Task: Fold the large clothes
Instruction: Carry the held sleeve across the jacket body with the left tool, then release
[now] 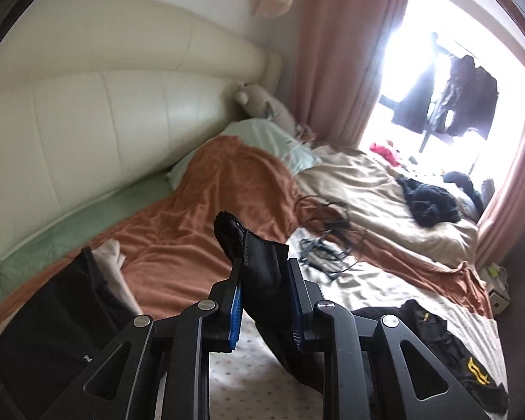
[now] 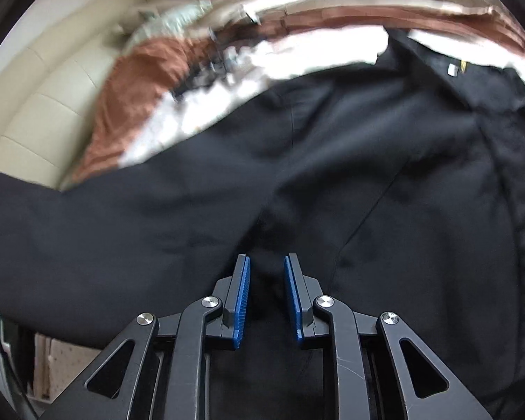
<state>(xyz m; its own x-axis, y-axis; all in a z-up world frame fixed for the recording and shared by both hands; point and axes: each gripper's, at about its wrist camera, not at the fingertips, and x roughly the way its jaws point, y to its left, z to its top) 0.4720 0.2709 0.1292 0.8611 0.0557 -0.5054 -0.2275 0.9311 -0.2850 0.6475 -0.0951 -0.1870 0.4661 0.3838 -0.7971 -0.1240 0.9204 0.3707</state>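
Your left gripper (image 1: 264,273) is clamping a bunched cuff of the large black fabric garment (image 1: 259,262) between its blue ribbed pads (image 1: 237,306); the jaws are standing narrow with cloth filling the gap, and the cuff end is poking up past the fingertips, clear of the bed. The garment is trailing down from that grip toward the white dotted bedsheet (image 1: 234,367) below. Your right gripper (image 2: 266,280) is pointing steeply down onto the broad body of the same black garment (image 2: 332,175), which is spreading across most of that view. Its blue pads (image 2: 243,301) are standing close together with dark cloth between them, but you cannot tell from this view whether they are actually pinching a fold or only resting over it. Behind the left gripper, a rust-orange fleece blanket (image 1: 199,203) is lying rumpled across the bed, beside a beige duvet (image 1: 367,196). A tangle of black cables (image 1: 327,245) is sitting where the two meet. The cream padded headboard (image 1: 105,112) is running along the left.
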